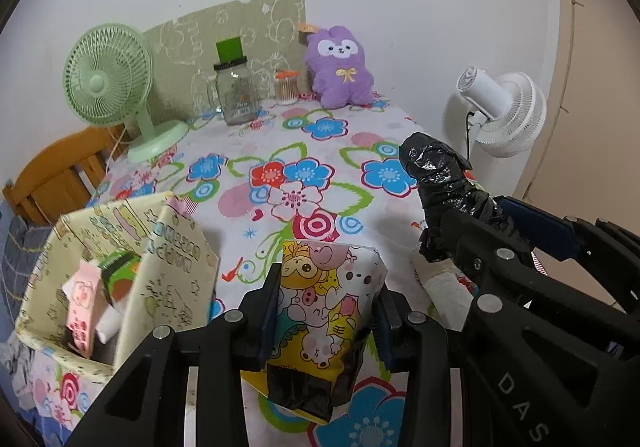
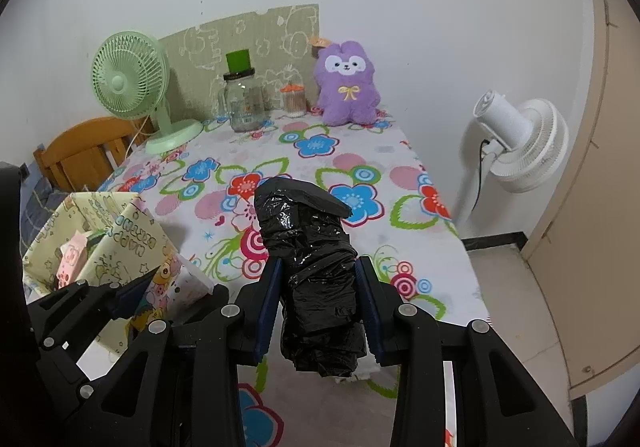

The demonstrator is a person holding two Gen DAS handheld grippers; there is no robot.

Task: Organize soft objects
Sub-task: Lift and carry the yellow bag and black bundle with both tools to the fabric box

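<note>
**Both grippers loaded; storage box sits to the left, nearer the left hand**

Left gripper [image 1: 326, 311] clenched on a cartoon-print tissue pack [image 1: 328, 299], held upright, long axis running away from the camera, above the floral tablecloth [image 1: 304, 151]. Right gripper [image 2: 318, 305] clamped on a roll of black bin bags [image 2: 312, 271], long axis also pointing forward along the fingers, far end sticking out well past the tips.

Fabric storage box [image 1: 52, 259] lies left of both grippers, near the table's left edge, open-topped. The left gripper is nearer; likely it drops first, moving leftward. A pink carton [image 1: 82, 311] and green packet are already inside.

Textures: pack is glossy, squashy plastic film; roll is crinkled, shiny, compressible; box walls are limp, leaning printed cloth. Purple plush toy [image 2: 348, 83] sits upright at the far edge, well apart.
</note>
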